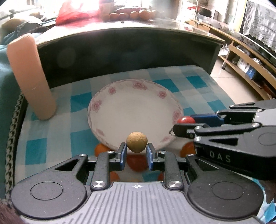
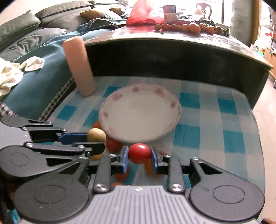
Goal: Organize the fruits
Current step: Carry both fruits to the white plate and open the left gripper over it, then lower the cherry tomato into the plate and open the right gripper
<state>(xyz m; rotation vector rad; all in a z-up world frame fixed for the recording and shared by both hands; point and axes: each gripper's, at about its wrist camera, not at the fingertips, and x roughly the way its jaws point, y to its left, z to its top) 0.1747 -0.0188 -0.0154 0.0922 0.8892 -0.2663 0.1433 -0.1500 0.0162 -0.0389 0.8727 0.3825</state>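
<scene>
My left gripper is shut on a small tan round fruit, held above the near rim of a white plate with pink flowers. My right gripper is shut on a small red tomato, held just before the plate's near rim. Each gripper shows in the other's view: the right gripper with the tomato at the plate's right, the left gripper with the tan fruit at the plate's left. Several orange and red fruits lie on the checked cloth below the grippers.
The plate sits on a blue and white checked cloth. A pink cylinder stands at the cloth's back left. Behind is a dark tabletop edge with more fruits and a red bag. A sofa with cushions lies left.
</scene>
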